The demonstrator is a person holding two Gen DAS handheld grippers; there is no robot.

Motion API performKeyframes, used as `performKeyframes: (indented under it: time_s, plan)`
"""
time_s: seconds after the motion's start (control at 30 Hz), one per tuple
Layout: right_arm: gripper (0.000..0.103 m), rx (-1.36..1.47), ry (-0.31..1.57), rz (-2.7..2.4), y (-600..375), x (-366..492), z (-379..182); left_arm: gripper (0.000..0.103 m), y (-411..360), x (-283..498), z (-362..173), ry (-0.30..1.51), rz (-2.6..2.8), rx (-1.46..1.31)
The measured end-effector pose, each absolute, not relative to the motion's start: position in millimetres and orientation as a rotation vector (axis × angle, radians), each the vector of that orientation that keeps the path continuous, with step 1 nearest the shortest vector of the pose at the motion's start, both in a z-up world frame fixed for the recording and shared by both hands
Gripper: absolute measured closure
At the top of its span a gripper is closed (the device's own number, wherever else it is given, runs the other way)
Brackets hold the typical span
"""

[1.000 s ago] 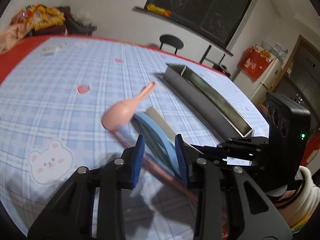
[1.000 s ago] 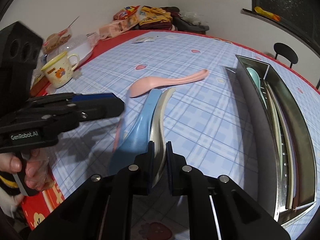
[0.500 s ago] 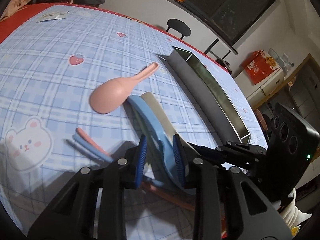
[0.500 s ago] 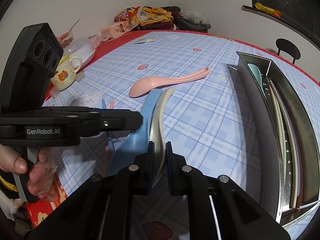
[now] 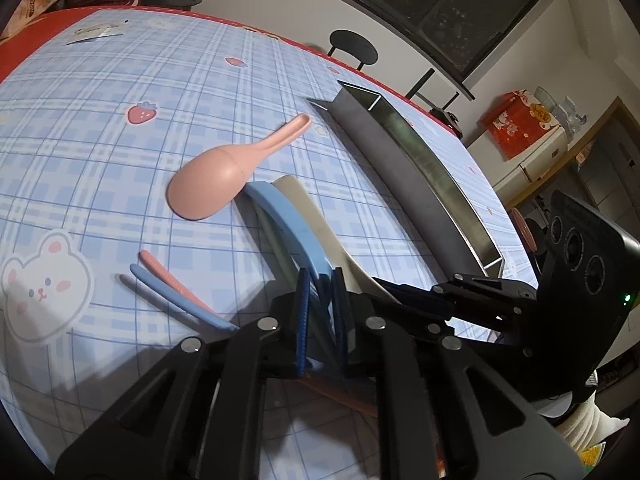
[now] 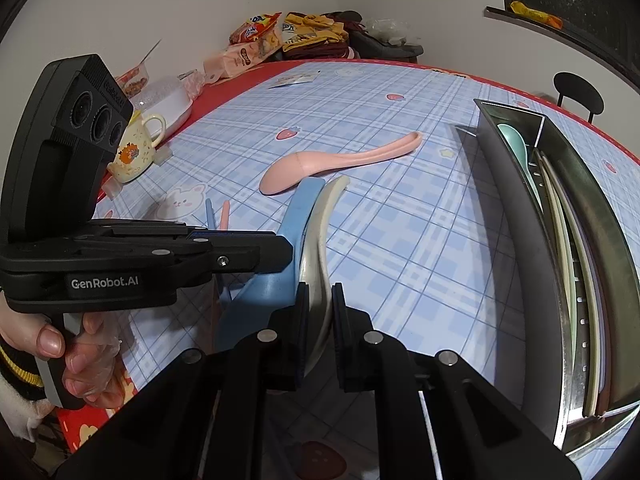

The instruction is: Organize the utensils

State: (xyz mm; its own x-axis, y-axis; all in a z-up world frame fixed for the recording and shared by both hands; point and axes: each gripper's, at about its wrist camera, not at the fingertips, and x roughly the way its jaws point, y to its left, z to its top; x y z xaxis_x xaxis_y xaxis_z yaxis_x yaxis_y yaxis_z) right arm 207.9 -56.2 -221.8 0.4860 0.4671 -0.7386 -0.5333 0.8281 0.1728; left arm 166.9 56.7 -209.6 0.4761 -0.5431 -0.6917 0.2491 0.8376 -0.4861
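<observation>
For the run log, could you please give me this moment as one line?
left gripper: shut on blue spoon | right gripper: shut on cream spoon | pink spoon: loose on table | metal tray: holds utensils

White walls (image 6: 200, 8) enclose the room; a dark window (image 5: 460, 12) sits at one o'clock above a black stool (image 5: 354, 46).

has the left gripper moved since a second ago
Yes. In the right wrist view the left gripper has slid rightward, away from the cartoon mug, and its fingers now close around the blue spoon.
</observation>
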Motion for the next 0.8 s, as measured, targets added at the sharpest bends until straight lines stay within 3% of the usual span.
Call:
performKeyframes:
  time_s: [0.8]
  plan:
    - [0.092,-0.083,0.869,0.607,-55.7,206.7,-221.8,0.089,47.9,162.7,-212.2,0.932,-0.541,-0.355]
